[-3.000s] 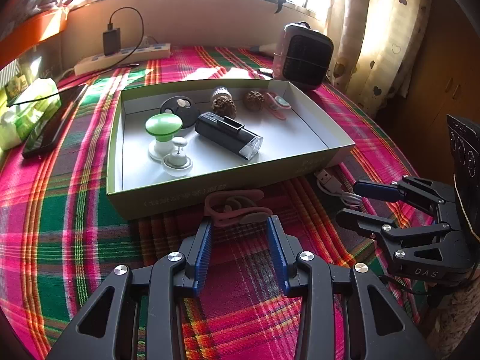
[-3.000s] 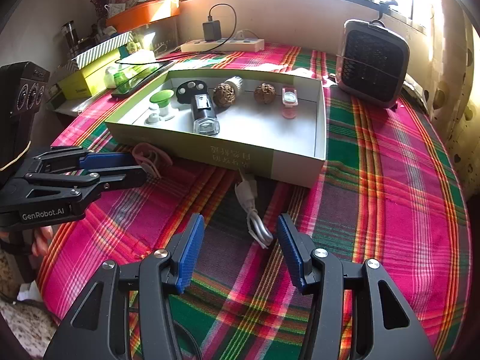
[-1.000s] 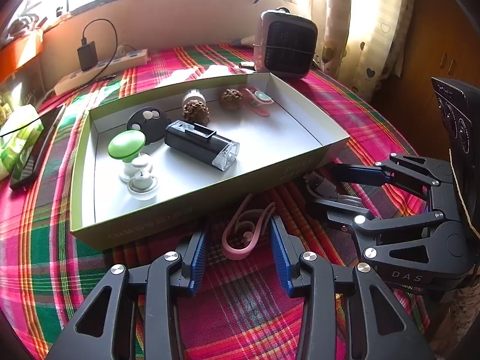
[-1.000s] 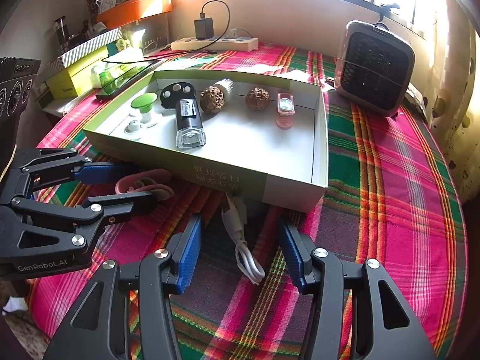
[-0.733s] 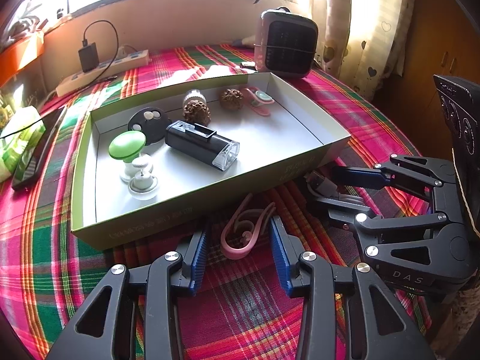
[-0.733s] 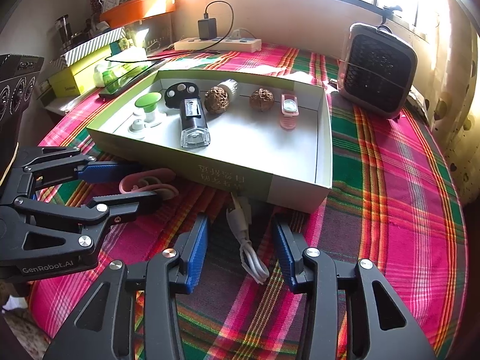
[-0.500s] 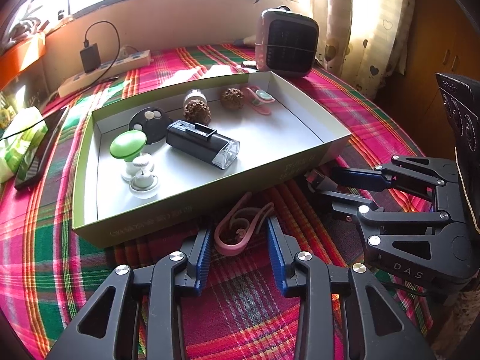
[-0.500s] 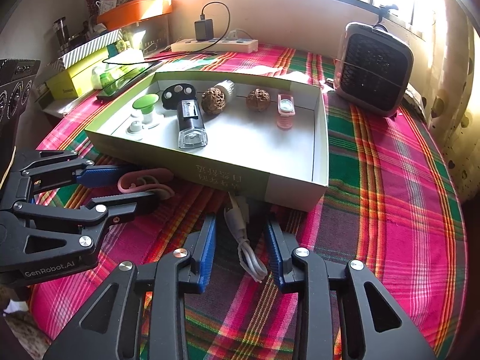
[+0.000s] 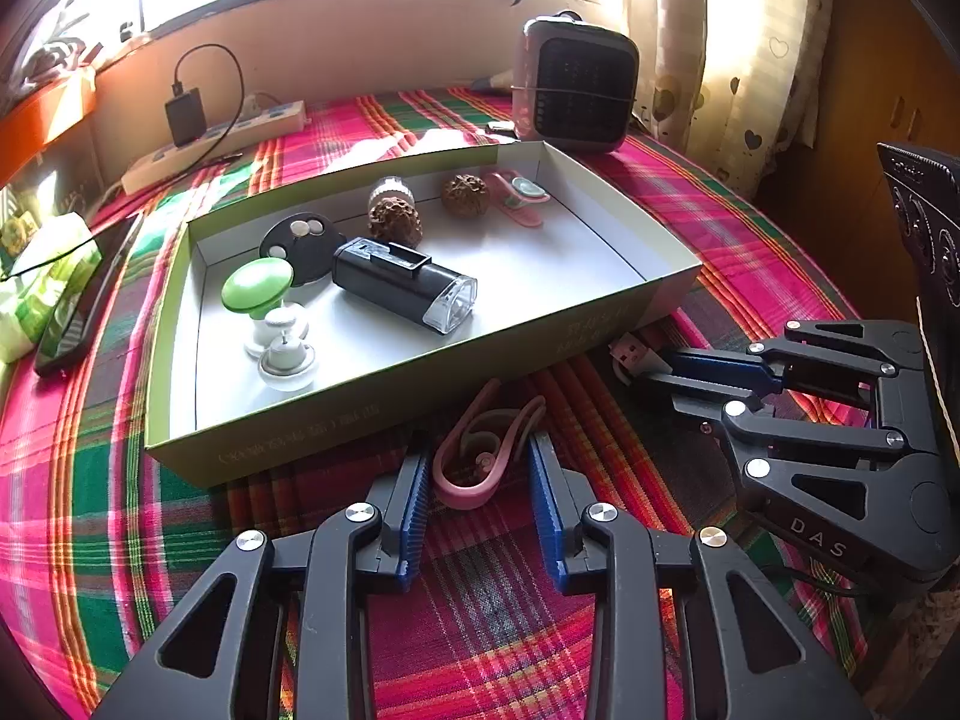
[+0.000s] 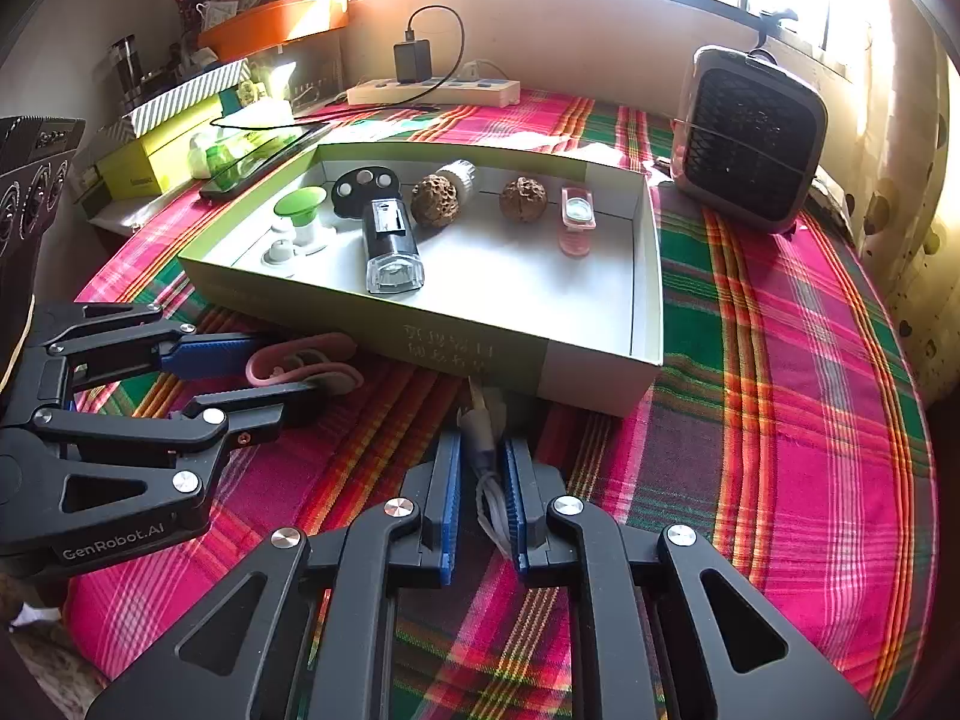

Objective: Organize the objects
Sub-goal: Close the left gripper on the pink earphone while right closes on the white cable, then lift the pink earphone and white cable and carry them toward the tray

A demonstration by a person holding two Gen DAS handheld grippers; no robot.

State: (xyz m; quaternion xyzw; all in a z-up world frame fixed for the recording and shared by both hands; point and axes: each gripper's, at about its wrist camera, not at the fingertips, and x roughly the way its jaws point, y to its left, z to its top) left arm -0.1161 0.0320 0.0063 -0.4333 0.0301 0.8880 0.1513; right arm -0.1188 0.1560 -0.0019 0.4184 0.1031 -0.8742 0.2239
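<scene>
Cable (image 10: 487, 468) pinched beside box (image 10: 480, 354); pink clip (image 9: 480, 456) apparently ungripped

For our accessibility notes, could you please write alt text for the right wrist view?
The right tool is shut on a white cable lying on plaid cloth before an open box of small items; the left tool closes around a pink loop.

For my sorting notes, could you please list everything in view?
box: 1, green, white inside, table centre
torch: 1, black, in box
walnuts: 2, brown, box back
knob: 1, green, box left
case: 1, black, behind knob
strap: 1, pink, before box
cable: 1, white, before box
fan: 1, grey, back right
power strip: 1, white, by wall
cloth: 1, plaid, over table
left gripper: closing around strap
right gripper: shut on cable
</scene>
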